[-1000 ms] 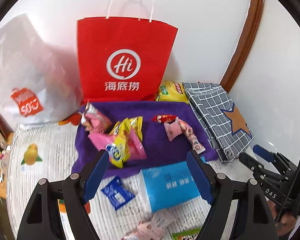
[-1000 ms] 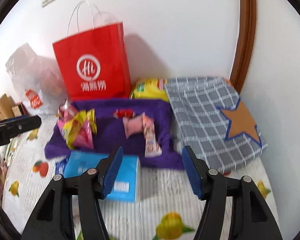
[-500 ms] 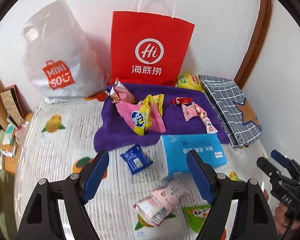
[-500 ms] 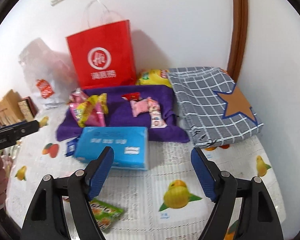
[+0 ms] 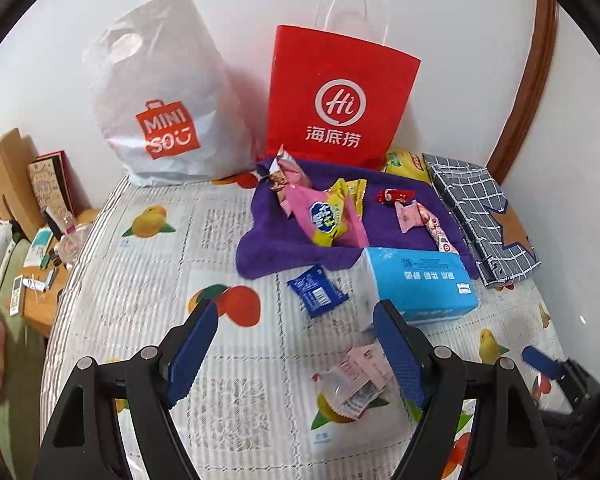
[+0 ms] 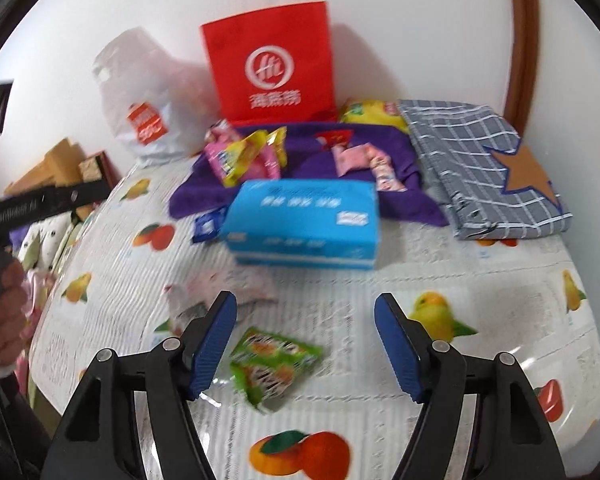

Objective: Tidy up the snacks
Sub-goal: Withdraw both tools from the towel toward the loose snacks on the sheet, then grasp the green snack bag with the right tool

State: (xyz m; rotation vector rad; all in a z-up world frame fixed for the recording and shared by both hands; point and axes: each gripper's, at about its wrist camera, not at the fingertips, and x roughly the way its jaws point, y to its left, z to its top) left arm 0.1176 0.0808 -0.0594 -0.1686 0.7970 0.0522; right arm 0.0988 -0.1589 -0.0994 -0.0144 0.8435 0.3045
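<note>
The left gripper (image 5: 296, 344) is seen with its jaws spread and nothing between them, low in the left wrist view. A pale pink snack packet (image 5: 352, 384) lies just beside its right finger on the fruit-print tablecloth (image 5: 148, 280). The right gripper's (image 6: 306, 344) jaws have just been closing a little, yet stand apart and empty; a green snack packet (image 6: 274, 364) lies beneath them. Further snacks are piled on the purple cloth (image 5: 284, 248) at centre, behind the blue tissue pack (image 6: 304, 220) and before the red paper bag (image 5: 336, 100).
</note>
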